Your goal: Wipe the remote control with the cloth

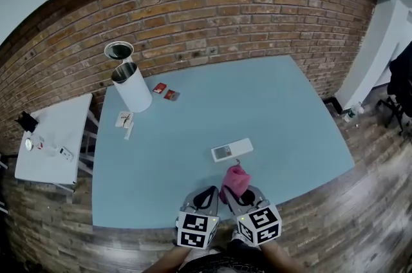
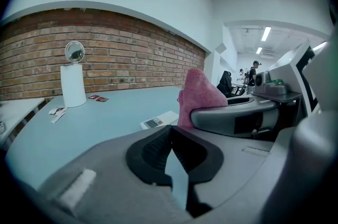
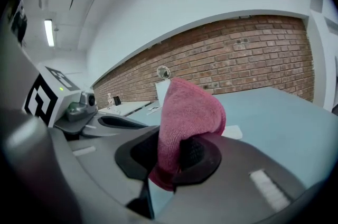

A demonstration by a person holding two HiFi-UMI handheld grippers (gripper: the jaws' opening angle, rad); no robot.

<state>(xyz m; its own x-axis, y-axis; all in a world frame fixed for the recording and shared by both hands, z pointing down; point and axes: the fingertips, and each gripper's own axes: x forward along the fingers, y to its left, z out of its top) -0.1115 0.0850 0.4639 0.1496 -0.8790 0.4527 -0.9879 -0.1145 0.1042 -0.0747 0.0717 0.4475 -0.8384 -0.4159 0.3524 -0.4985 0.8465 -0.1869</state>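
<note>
Right gripper (image 3: 171,157): jaws clamped on the pink cloth (image 3: 187,117), which is pinched low on its fold, with a rounded wad left standing past the pads. Left gripper (image 2: 170,151): jaws fully together, nothing between them. Both are held close side by side over the near edge of the blue table (image 1: 277,104).

The remote control (image 1: 232,150) is seen lying flat on the table just beyond the cloth, not touched by either gripper. A small display seems to face up; the buttons are too small to be confirmed.

Handling, as judged:
- The cloth is taken as soft, limp and light. The free wad should be used as the wiping face, since the grip is already low enough.
- The remote is taken as light, rigid, smooth plastic. Sliding on the smooth tabletop is likely under a wipe.
- It is best steadied by the left gripper, across the long edges at one end, away from the display.
- Light pressure is advised.
</note>
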